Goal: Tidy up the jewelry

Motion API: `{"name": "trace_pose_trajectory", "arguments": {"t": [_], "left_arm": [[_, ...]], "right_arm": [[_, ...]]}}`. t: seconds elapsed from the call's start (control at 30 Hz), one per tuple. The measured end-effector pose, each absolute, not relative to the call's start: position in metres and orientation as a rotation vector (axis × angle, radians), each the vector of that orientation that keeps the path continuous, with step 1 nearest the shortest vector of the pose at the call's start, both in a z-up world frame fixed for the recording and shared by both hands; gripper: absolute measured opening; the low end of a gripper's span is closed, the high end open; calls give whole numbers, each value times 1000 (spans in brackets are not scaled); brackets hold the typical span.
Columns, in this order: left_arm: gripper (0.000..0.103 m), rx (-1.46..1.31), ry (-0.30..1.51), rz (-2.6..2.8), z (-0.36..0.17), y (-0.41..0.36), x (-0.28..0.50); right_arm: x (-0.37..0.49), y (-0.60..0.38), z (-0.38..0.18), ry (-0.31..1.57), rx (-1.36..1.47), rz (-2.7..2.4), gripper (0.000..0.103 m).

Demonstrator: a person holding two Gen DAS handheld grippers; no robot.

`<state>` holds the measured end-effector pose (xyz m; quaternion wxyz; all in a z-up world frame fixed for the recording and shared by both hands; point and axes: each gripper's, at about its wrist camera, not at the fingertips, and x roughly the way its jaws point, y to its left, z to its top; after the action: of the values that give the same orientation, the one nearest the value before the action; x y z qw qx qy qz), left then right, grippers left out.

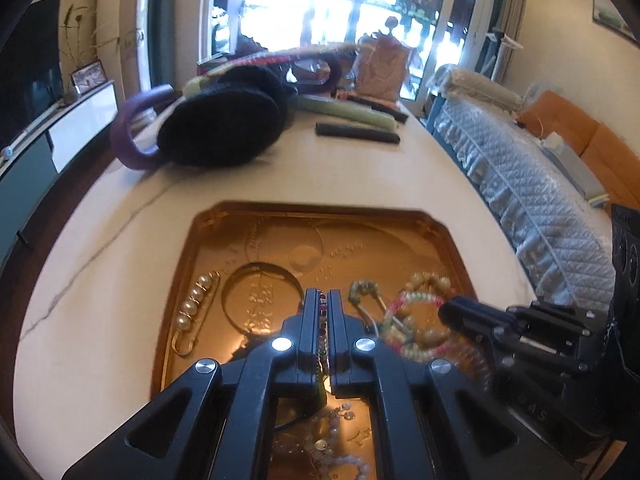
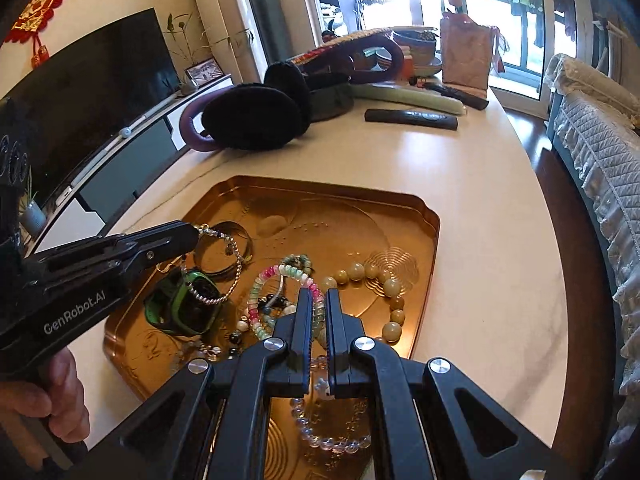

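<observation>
The jewelry lies heaped in a gold tray (image 2: 424, 240) near the front edge of the pale surface (image 2: 480, 184). In the right wrist view a pink and green bead bracelet (image 2: 272, 276) sits mid-tray, a string of large tan beads (image 2: 390, 288) curves toward the tray's right edge, a clear bead bracelet (image 2: 332, 440) lies at the near edge, and a green watch (image 2: 180, 304) rests toward the left edge. In the left wrist view a pearl clip (image 1: 194, 308) lies near the tray's left edge beside a thin bangle (image 1: 260, 292).

The left hand-held gripper (image 1: 324, 304) has its jaws nearly together on a thin beaded chain (image 2: 224, 264), which hangs in a loop from its tip over the watch. The right hand-held gripper (image 2: 319, 300) is likewise all but closed; beads show in the slit between its fingers, but whether it pinches a strand or merely hangs over the pile cannot be told.

The step in hand looks like lifting single pieces clear of the tangle. The next move probably calls for drawing the chain up and away slowly, so its loop does not drag the neighbours, then laying it on a bare part of the tray.

Beyond the tray, toward the far edge of the surface, lie black earmuffs (image 2: 256, 120) and a dark remote (image 2: 412, 118).
</observation>
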<state>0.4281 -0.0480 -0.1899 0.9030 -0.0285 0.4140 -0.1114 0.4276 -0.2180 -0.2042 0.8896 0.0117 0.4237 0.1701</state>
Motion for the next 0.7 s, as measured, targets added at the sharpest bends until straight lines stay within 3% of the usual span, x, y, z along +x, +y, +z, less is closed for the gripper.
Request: {"name": "trace_pose_trajectory", "arguments": {"t": [0.07, 0.1, 0.13, 0.2, 0.3, 0.6, 0.7], "left_arm": [[14, -65, 876, -189, -191, -46, 427], [41, -68, 878, -162, -187, -44, 423], [79, -70, 870, -141, -182, -42, 418], [98, -65, 800, -104, -162, -39, 397], [98, -84, 745, -130, -131, -36, 365], [99, -151, 716, -3, -56, -30, 269], [99, -89, 760, 118, -44, -35, 247]], "right_arm": [[430, -220, -210, 898, 12, 298, 11], [431, -222, -213, 922, 22, 290, 21], [431, -223, -213, 936, 39, 298, 37], [424, -227, -204, 915, 58, 297, 47], [408, -230, -185, 879, 51, 248, 58], [317, -236, -102, 825, 71, 187, 61], [283, -233, -70, 745, 77, 205, 69]]}}
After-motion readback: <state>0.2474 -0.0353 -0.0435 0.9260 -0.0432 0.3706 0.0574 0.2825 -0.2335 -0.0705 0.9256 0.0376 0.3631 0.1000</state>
